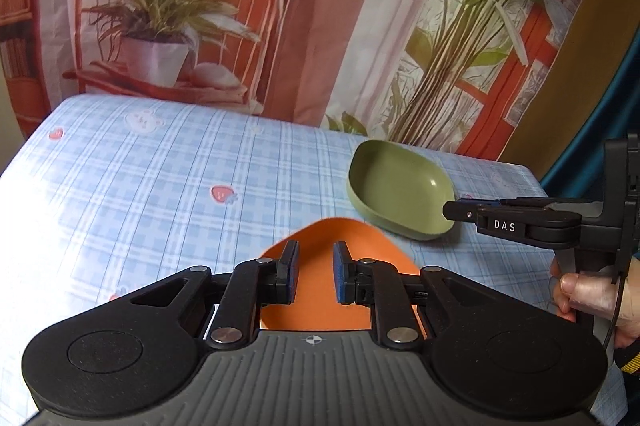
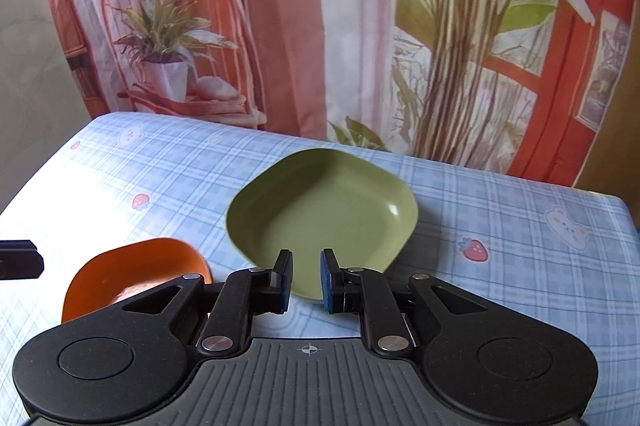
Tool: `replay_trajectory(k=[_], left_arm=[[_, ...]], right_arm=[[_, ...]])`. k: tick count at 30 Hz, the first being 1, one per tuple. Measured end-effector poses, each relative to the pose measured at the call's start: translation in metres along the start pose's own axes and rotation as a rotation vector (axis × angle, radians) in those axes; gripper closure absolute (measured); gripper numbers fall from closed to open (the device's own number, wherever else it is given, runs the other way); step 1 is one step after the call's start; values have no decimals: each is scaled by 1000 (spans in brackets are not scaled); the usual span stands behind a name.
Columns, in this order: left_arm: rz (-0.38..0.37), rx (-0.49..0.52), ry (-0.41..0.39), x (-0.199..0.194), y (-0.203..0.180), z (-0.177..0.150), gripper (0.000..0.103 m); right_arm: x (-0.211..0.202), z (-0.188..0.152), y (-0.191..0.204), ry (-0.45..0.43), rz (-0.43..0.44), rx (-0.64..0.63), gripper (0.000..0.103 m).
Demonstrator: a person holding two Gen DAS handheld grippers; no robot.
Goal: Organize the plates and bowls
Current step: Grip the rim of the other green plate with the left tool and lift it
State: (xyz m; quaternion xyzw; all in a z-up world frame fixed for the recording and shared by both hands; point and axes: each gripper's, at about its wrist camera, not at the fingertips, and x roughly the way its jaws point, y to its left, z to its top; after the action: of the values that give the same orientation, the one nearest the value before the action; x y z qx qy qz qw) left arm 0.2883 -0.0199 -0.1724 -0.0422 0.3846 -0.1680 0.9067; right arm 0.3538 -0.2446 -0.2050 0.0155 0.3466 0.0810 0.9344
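A green square plate (image 2: 320, 210) lies on the checked tablecloth, right of centre; it also shows in the left wrist view (image 1: 396, 192). An orange bowl (image 2: 132, 272) sits to its left, near the front; in the left wrist view the orange bowl (image 1: 316, 290) lies right under my left gripper (image 1: 315, 276), which is open and hovers over it. My right gripper (image 2: 306, 280) is open with its tips over the green plate's near edge. From the left wrist view the right gripper (image 1: 460, 210) reaches in from the right beside the plate.
The table (image 1: 140, 178) is covered with a blue checked cloth with strawberry and bear prints. A printed curtain (image 1: 320, 6) with a chair and plants hangs right behind the table. The table's right edge (image 2: 624, 226) is close to the green plate.
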Motion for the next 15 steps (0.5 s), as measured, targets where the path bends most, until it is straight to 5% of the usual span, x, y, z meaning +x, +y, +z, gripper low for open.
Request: replay_trajectory(k=[5, 15], left_arm=[[-2, 90, -33, 13, -17, 30, 84], [-18, 114, 13, 78, -39, 61, 84]], right_arm=[[9, -3, -30, -8, -33, 91, 89], [33, -7, -49, -9, -37, 162, 87]])
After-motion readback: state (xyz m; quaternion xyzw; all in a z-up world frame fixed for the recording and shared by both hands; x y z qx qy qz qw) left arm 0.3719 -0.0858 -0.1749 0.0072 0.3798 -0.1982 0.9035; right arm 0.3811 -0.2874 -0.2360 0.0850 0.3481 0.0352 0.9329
